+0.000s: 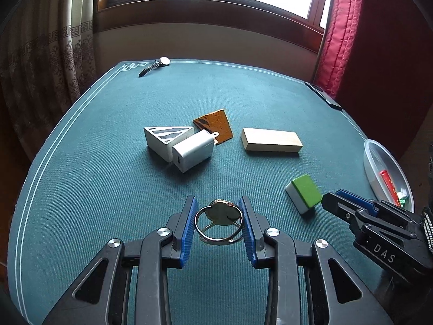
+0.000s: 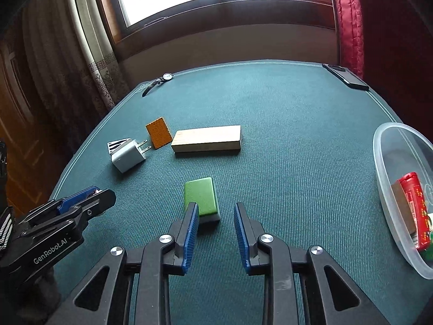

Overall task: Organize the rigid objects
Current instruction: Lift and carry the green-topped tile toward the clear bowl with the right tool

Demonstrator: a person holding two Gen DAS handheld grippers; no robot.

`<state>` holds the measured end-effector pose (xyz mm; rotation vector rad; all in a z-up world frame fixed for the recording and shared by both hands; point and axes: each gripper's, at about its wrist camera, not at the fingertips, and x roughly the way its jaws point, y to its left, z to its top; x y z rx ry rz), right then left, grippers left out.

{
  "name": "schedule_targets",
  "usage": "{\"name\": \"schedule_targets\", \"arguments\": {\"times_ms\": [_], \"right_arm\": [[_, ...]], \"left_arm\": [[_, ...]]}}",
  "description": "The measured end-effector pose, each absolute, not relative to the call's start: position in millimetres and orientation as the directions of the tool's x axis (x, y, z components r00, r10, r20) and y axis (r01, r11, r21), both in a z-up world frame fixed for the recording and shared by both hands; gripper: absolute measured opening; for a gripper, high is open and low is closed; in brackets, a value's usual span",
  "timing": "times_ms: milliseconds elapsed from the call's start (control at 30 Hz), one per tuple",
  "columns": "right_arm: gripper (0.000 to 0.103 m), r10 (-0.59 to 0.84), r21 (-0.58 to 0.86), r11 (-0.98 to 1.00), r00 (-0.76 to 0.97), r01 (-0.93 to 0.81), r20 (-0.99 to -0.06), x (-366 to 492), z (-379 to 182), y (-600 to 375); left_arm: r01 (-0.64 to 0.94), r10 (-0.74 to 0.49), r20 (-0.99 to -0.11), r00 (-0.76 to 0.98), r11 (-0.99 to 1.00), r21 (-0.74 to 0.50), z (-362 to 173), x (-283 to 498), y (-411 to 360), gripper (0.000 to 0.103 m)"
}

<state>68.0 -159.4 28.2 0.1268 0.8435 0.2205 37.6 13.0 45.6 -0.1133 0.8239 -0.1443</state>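
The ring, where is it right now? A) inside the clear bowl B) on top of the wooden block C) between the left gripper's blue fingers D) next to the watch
C: the ring sits between the left gripper's blue fingers, pressed from both sides.

Left tongs (image 1: pixel 218 223) clamped on a ring (image 1: pixel 218 223), right tongs (image 2: pixel 215 233) parted, empty
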Motion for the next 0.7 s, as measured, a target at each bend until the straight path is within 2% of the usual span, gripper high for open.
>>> {"name": "schedule_targets", "arguments": {"times_ms": [167,267,333,700], "right_arm": [[0.03,0.263,0.236,0.963,0.633,-0.128,-0.728,69,25,-169],[0.037,0.282,0.258,0.957,0.629,-0.131,-0.725,72,26,-168],[0.037,0.294,0.266,0.954,0.626,-0.141,-0.722,74,26,-164],[0.037,0.249,0.183,0.968,0.606,-0.171,-0.755,100,10,-133]], "left_arm": [[0.098,-0.179,-0.721,0.67,0.983,-0.153,47,34,4,0.033],[0.1,-0.18,-0.721,0.669,0.983,-0.154,47,33,3,0.033],[0.097,-0.179,-0.721,0.669,0.983,-0.154,48,32,4,0.033],[0.082,-0.18,-0.719,0.671,0.982,-0.17,46,31,13,0.033]]}}
